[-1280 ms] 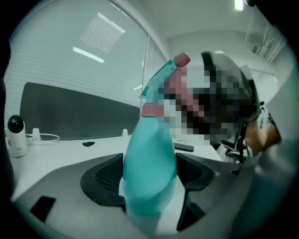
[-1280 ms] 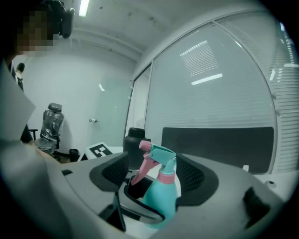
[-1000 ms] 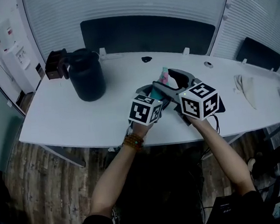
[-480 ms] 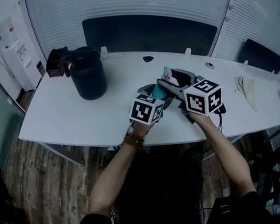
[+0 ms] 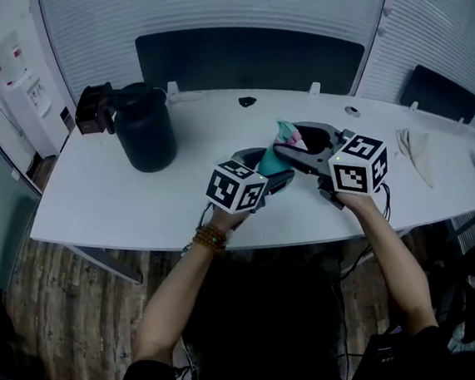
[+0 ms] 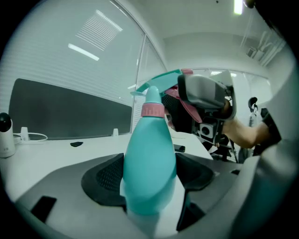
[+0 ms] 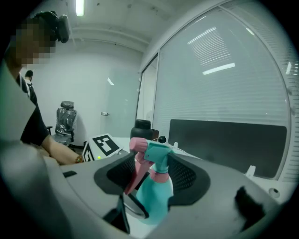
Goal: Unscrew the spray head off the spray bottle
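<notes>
1. Two hand-held grippers on one bottle. My left hand-held gripper [image 6: 149, 184] is clenched on the belly of the teal spray bottle [image 6: 150, 149], a pad pressed to each side.
2. My right hand-held gripper [image 7: 152, 175] has the spray head [image 7: 156, 151] between its jaws, and they are closing on it. I see no firm press there so far.
3. The bottle hangs between the two grippers, above the near middle of the white worktop [image 5: 96, 198].
4. Its pink collar [image 6: 152, 110] sits at the neck, with the teal-and-pink head above it. The body is opaque, so I cannot tell what is inside.
5. I can read no label or print on the bottle.
6. A dark lidded jug [image 5: 144, 127] stands far left on the worktop, well apart; its contents are hidden.
7. The only markings I see are the black-and-white squares on the gripper cubes [image 5: 236, 186].
</notes>
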Tool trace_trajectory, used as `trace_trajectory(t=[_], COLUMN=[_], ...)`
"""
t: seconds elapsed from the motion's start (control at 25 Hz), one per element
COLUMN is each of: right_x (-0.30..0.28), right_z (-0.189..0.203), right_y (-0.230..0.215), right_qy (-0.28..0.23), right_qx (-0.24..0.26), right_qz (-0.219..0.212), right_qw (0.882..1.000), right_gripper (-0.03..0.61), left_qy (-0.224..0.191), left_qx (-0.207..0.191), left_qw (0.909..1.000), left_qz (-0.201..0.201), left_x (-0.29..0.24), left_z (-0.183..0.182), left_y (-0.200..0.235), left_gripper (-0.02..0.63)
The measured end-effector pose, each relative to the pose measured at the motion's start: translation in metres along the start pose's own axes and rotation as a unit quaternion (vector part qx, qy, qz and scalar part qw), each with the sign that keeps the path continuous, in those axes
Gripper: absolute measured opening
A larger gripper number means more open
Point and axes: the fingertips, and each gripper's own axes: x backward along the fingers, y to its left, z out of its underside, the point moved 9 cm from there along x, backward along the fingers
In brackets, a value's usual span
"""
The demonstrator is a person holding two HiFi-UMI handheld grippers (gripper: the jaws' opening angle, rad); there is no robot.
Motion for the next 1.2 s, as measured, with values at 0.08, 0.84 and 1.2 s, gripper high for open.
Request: trace_trajectory(t=[0.08,0.84,1.2], right_x=[0.006,0.041,0.049], right_z=[0.001,0.015,0.014], right_y=[0.001,0.016,0.007], right_qy=[-0.001,-0.072,-0.141], right_qx=[0.006,0.058,0.040], right_qz=[-0.021,-0.302,-0.294], right_qw=[1.000,0.949,0.944], right_gripper=[0.227,0.221,0.222], left_qy=[0.003,0.032,0.023], left_qx=[-0.008,-0.074,-0.091], left_qw=[0.9993,0.9216,0.9276], left_qz=[0.036,0.380,0.362], left_x=[0.001,0.016,0.019], left_z=[0.000,0.005,0.005], left_y=[-0.001,-0.025,-0.029], left_gripper=[0.350,0.350,0.350])
